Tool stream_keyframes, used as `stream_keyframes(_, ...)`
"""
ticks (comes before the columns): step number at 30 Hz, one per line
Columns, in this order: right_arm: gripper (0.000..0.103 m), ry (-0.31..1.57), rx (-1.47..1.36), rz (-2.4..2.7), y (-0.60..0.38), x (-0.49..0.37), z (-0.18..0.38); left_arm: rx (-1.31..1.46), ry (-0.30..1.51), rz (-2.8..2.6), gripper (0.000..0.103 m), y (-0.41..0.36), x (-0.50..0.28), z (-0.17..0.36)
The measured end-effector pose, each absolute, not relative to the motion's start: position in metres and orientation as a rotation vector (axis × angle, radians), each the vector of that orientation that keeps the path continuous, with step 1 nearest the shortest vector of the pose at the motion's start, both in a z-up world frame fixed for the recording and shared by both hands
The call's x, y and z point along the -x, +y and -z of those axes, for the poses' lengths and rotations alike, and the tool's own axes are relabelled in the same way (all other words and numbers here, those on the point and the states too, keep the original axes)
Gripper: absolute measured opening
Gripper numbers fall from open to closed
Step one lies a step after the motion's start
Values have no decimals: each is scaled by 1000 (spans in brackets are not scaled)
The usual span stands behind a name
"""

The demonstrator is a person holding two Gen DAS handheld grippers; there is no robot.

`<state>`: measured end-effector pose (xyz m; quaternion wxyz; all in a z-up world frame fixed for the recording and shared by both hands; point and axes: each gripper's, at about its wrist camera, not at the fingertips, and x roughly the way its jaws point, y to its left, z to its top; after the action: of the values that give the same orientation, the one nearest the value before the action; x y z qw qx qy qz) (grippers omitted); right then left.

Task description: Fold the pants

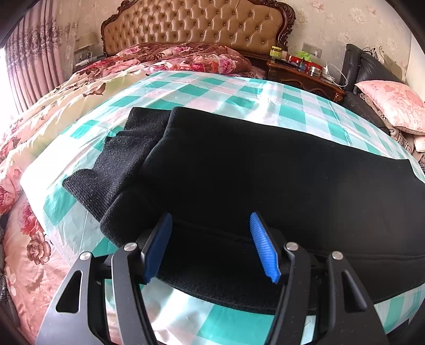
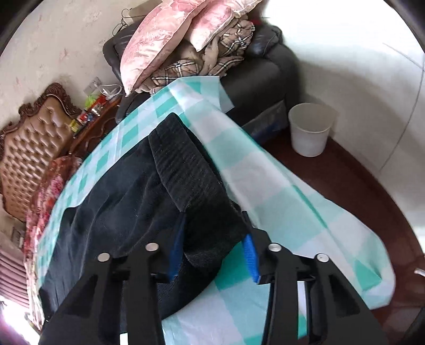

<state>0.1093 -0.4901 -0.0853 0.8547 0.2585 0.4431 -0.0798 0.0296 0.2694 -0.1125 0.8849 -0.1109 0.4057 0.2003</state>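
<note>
Black pants (image 1: 265, 164) lie flat across a teal-and-white checked sheet (image 1: 212, 87) on the bed, with a ribbed knit end (image 1: 106, 169) sticking out at the left. My left gripper (image 1: 212, 244) hovers at the pants' near edge, blue pads wide apart, the fabric under them and not pinched. In the right wrist view the pants (image 2: 119, 199) run away to the left and a ribbed band (image 2: 186, 169) reaches toward me. My right gripper (image 2: 213, 252) has its blue pads against a bunch of that ribbed cloth.
A tufted headboard (image 1: 194, 24), floral quilt (image 1: 53, 111) and cluttered nightstand (image 1: 300, 71) lie beyond the sheet. Right of the bed stand a dark armchair (image 2: 265, 66) piled with pink pillows (image 2: 159, 39) and a white bin (image 2: 310, 130) on the dark floor. The checked sheet (image 2: 279, 207) hangs over the bed's edge.
</note>
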Motion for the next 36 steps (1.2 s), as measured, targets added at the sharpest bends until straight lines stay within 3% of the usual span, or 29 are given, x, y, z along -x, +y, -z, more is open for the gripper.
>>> stream_keyframes(8,38,949,-476,224,-481,-100,84,165,814,-377,62,273,-32,118)
stream_keyframes(13,39,886,-391,231,-470,-92,62,274,731,-372,62,288,-15,100)
stream_keyframes(15,50,843,-293,240,-457,-88,47,285,708,-408,61,298,-9,94)
stream_keyframes(16,62,813,-230,258,-448,-86,39,295,702,-411,58,303,-6,92)
stream_keyframes(17,82,768,-158,265,-435,-83,29,302,700,-406,57,306,-4,91)
stream_keyframes(19,91,724,-105,203,-415,-82,20,290,695,-415,53,307,-3,89)
stream_keyframes(24,95,666,10,149,-368,-88,17,248,635,-477,52,308,5,76)
stream_keyframes(27,95,709,4,92,-341,-99,27,189,747,-609,53,322,-1,90)
stream_keyframes(28,95,725,-13,83,-334,-102,32,224,772,-639,62,331,1,97)
stream_keyframes(30,95,703,-28,64,-324,-102,39,302,720,-657,67,340,10,98)
stream_keyframes(33,96,717,38,44,-302,-105,51,18,677,-700,67,308,2,87)
stream_keyframes(36,96,744,28,16,-292,-108,62,-88,692,-607,68,276,-13,76)
